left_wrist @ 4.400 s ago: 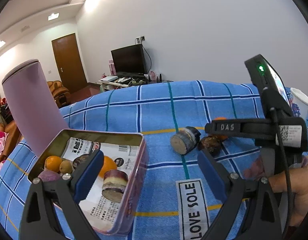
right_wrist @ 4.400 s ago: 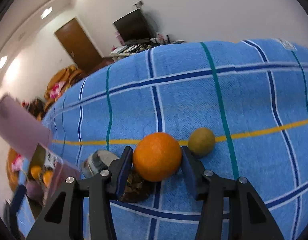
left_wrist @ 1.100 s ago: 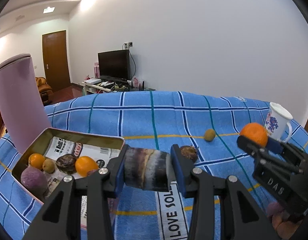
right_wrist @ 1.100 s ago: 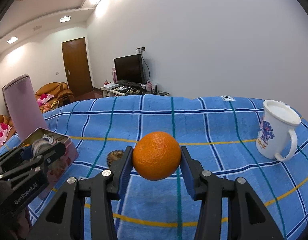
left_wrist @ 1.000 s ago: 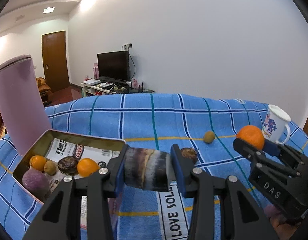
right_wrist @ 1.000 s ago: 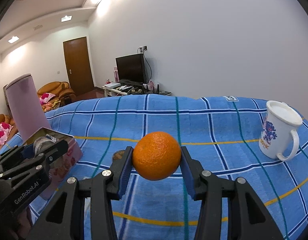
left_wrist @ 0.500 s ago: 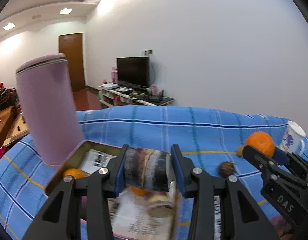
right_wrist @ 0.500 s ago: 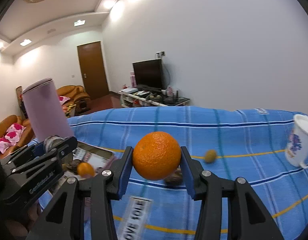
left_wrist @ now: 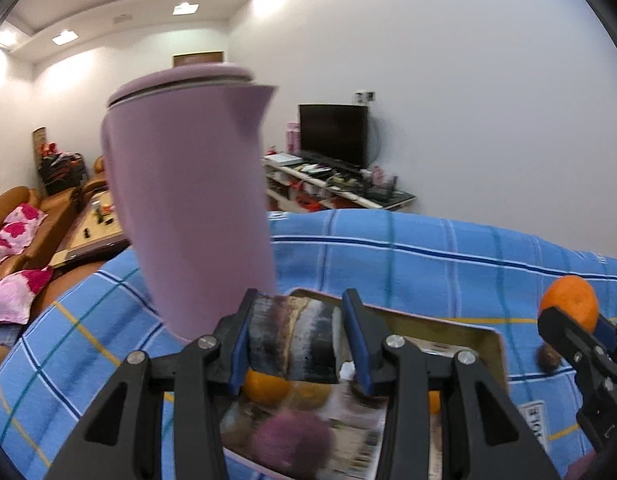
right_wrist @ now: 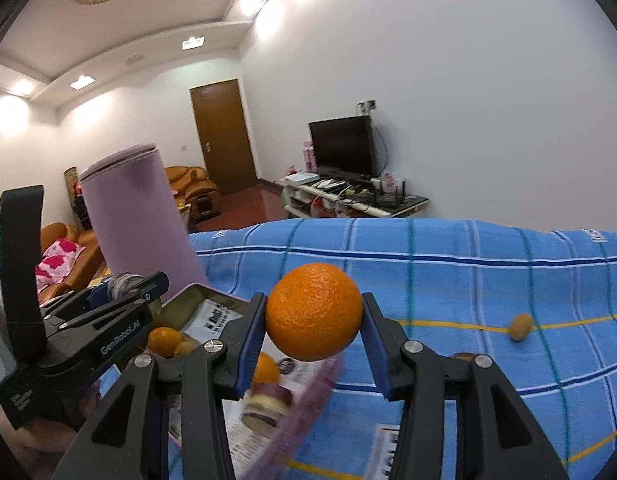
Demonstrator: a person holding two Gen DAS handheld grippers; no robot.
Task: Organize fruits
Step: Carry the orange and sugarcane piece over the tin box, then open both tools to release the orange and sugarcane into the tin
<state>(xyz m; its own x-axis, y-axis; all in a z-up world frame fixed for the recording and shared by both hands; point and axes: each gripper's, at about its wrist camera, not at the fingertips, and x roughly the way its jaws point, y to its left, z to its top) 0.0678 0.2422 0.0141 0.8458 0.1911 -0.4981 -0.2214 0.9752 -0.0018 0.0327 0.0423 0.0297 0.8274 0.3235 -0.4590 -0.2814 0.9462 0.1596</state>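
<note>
Both tools point slightly downward above the tin [left_wrist: 490,344]. My left tool [left_wrist: 296,340] grips a striped chunk [left_wrist: 292,344]. My right tool [right_wrist: 313,330] clamps an orange [right_wrist: 313,312].

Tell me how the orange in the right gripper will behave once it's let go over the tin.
The orange is round, so it will probably roll on the tin's paper lining. Its pebbled peel likely grips the right gripper's pads well. It looks firm, unlikely to bruise.

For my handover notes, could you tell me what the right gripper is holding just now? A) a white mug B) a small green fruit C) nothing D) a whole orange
D: the right gripper has its pads pressed on both sides of the orange, lifted clear of the blue cloth.
</note>
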